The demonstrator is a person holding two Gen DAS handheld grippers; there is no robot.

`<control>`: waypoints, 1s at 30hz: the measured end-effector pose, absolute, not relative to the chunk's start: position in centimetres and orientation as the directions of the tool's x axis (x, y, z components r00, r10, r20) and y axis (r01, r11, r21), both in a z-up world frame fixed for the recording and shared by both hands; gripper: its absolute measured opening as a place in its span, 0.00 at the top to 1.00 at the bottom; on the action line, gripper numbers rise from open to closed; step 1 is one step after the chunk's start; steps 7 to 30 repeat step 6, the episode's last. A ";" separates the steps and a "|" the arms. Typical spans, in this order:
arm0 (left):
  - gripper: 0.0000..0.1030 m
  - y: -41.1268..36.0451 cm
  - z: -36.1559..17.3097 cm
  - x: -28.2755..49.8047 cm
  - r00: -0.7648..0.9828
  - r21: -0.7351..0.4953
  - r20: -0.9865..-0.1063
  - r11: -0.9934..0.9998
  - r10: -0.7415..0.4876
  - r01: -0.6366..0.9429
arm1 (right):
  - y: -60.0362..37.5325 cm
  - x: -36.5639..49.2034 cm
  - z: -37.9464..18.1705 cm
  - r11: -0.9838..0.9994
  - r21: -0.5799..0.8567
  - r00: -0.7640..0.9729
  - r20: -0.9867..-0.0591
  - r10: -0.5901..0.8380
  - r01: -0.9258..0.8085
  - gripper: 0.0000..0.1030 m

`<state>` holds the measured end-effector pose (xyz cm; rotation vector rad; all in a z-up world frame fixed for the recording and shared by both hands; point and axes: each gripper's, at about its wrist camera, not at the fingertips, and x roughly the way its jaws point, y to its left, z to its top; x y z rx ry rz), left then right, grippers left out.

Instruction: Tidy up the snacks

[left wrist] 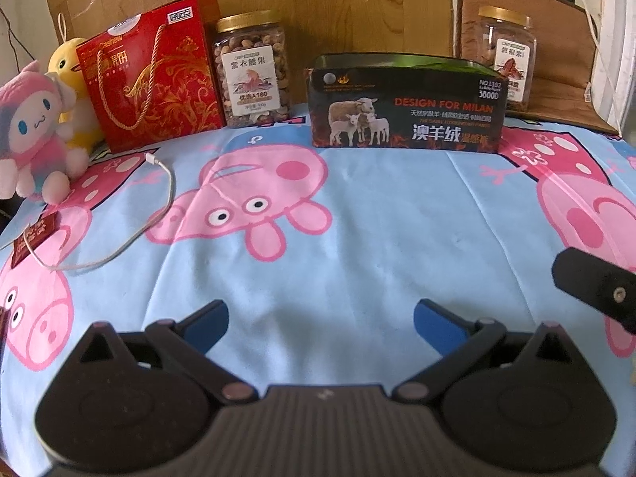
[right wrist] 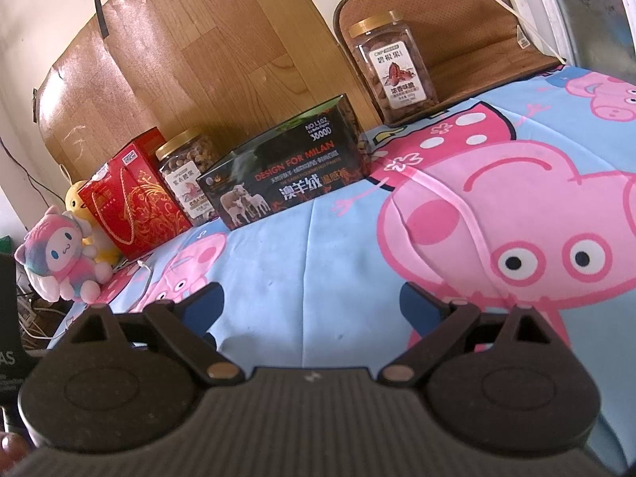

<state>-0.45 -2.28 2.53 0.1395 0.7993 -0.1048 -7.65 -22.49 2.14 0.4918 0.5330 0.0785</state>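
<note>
A red gift box with rope handles (left wrist: 153,73) (right wrist: 133,206) stands at the back left. Beside it is a gold-lidded jar of nuts (left wrist: 252,69) (right wrist: 187,177). A black box with sheep printed on it (left wrist: 405,105) (right wrist: 286,171) stands open in the middle back. A second nut jar (left wrist: 507,53) (right wrist: 391,67) stands at the back right on a brown cushion. My left gripper (left wrist: 320,324) is open and empty above the sheet. My right gripper (right wrist: 314,304) is open and empty too, and one of its fingers (left wrist: 596,288) shows at the right edge of the left wrist view.
A pink plush toy (left wrist: 33,139) (right wrist: 63,256) and a yellow duck plush (left wrist: 73,91) sit at the left edge. A white cable (left wrist: 159,198) and a small red packet (left wrist: 33,238) lie on the blue cartoon-pig sheet (left wrist: 377,218). A wooden board (right wrist: 190,55) stands behind.
</note>
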 end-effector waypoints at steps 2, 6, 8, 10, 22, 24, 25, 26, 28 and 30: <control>0.00 -2.4 2.7 -0.6 0.704 0.088 -0.709 0.984 -0.047 0.154 | -22.6 -7.6 2.2 0.881 0.470 0.861 -0.469 0.196 0.056 0.06; 0.00 -2.6 3.3 -0.7 0.723 0.075 -0.686 0.982 -0.076 0.174 | -22.9 -7.4 2.3 0.881 0.470 0.863 -0.468 0.191 0.060 0.06; 0.00 -2.6 3.3 -0.7 0.723 0.075 -0.686 0.982 -0.076 0.174 | -22.9 -7.4 2.3 0.881 0.470 0.863 -0.468 0.191 0.060 0.06; 0.00 -2.6 3.3 -0.7 0.723 0.075 -0.686 0.982 -0.076 0.174 | -22.9 -7.4 2.3 0.881 0.470 0.863 -0.468 0.191 0.060 0.06; 0.00 -2.6 3.3 -0.7 0.723 0.075 -0.686 0.982 -0.076 0.174 | -22.9 -7.4 2.3 0.881 0.470 0.863 -0.468 0.191 0.060 0.06; 0.00 -2.6 3.3 -0.7 0.723 0.075 -0.686 0.982 -0.076 0.174 | -22.9 -7.4 2.3 0.881 0.470 0.863 -0.468 0.191 0.060 0.06; 0.00 -2.6 3.3 -0.7 0.723 0.075 -0.686 0.982 -0.076 0.174 | -22.9 -7.4 2.3 0.881 0.470 0.863 -0.468 0.191 0.060 0.06; 0.00 -2.6 3.3 -0.7 0.723 0.075 -0.686 0.982 -0.076 0.174 | -22.9 -7.4 2.3 0.881 0.470 0.863 -0.468 0.191 0.060 0.06; 0.00 -2.6 3.3 -0.7 0.723 0.075 -0.686 0.982 -0.076 0.174 | -22.9 -7.4 2.3 0.881 0.470 0.863 -0.468 0.191 0.060 0.06; 0.00 -2.6 3.3 -0.7 0.723 0.075 -0.686 0.982 -0.076 0.174 | -22.9 -7.4 2.3 0.881 0.470 0.863 -0.468 0.191 0.060 0.06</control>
